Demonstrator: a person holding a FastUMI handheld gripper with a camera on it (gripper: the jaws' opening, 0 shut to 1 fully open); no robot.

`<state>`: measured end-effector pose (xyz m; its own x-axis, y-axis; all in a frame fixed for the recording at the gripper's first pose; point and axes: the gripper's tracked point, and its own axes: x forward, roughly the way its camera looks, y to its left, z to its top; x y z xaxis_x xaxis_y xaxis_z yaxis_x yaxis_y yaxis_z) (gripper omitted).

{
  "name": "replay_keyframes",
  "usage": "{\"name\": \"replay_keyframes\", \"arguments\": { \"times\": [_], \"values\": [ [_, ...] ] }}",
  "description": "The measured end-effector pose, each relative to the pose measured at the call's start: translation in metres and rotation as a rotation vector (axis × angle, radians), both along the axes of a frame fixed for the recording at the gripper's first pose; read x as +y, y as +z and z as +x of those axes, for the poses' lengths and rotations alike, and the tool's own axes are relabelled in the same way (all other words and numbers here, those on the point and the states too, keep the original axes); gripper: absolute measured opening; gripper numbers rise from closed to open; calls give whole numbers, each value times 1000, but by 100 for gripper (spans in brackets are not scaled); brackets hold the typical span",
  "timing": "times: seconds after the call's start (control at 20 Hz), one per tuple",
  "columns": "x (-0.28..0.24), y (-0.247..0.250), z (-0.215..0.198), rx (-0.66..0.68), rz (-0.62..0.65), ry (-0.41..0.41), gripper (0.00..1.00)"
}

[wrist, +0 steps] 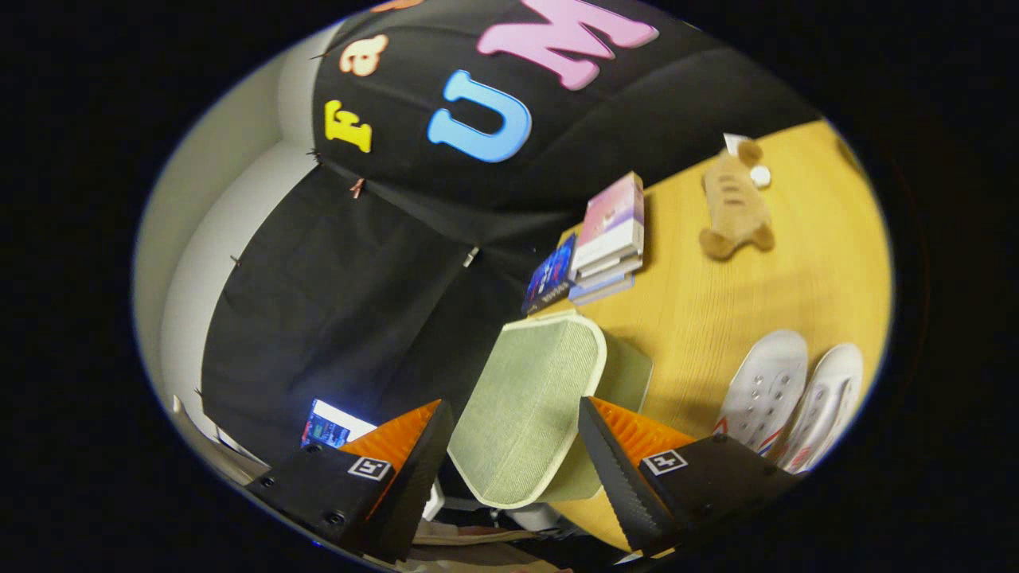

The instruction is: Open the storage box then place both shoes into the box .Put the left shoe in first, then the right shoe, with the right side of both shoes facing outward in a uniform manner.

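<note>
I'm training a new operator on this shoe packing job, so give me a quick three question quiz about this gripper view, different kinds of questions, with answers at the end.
1. True or false: the gripper has its fingers spread wide, with the green fabric lid between them.
2. Multiple choice: where do the white shoes lie? A) inside the box B) side by side on the wooden table C) on the stack of books
3. Fill in: the brown ____ toy lies on the table beyond the shoes.

Key: 1 true; 2 B; 3 plush
</note>
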<state>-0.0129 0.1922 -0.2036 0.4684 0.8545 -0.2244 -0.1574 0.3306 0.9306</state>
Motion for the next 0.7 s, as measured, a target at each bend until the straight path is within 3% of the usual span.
{"name": "replay_keyframes", "arguments": {
  "times": [0.35,0.55,0.6,0.65,0.7],
  "values": [
    [48,-56,0,185,135,99,97],
    [70,-46,-5,221,279,163,94],
    [73,-45,-3,228,307,161,79],
    [74,-48,-3,236,323,158,74],
    [71,-58,-2,250,320,156,57]
  ]
}}
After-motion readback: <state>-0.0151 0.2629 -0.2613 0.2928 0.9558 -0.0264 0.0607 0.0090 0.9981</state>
